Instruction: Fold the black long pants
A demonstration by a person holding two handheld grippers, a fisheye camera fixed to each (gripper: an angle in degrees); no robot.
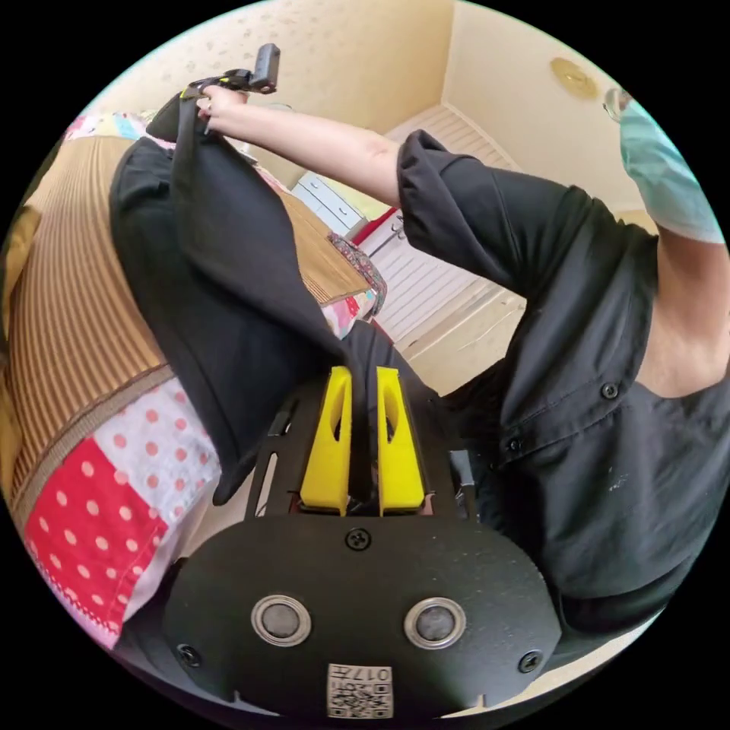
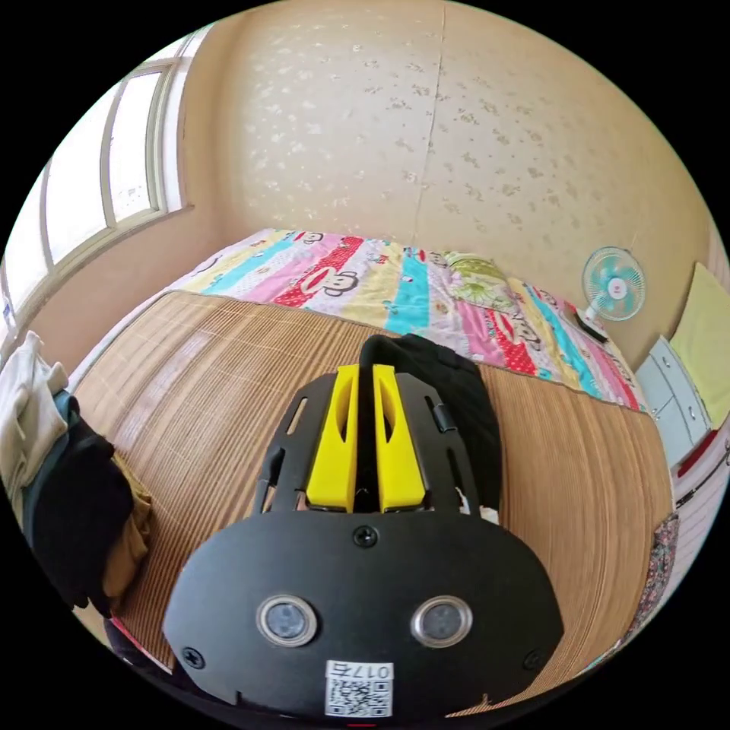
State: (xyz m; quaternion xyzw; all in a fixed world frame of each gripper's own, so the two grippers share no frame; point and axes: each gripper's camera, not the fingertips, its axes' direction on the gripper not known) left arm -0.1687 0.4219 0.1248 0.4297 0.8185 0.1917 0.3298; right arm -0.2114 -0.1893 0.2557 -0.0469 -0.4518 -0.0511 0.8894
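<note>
The black long pants (image 1: pixel 220 289) hang stretched in the air between both grippers, above the bed's woven mat (image 1: pixel 68 289). My left gripper (image 1: pixel 363 376) has its yellow jaws shut on one end of the black cloth. In the left gripper view the right gripper (image 1: pixel 243 76) is held high in the person's hand, clamped on the other end. In the right gripper view my right gripper (image 2: pixel 365 372) is shut on a bunch of the pants (image 2: pixel 449 403), which drapes down past the jaws over the mat (image 2: pixel 228 380).
A colourful patchwork sheet (image 2: pixel 395 281) covers the far part of the bed. A pile of clothes (image 2: pixel 61 487) lies at the mat's left edge. A small fan (image 2: pixel 614 285) and a cabinet (image 2: pixel 677 403) stand at right. The person's black shirt (image 1: pixel 601 411) is close to the left gripper.
</note>
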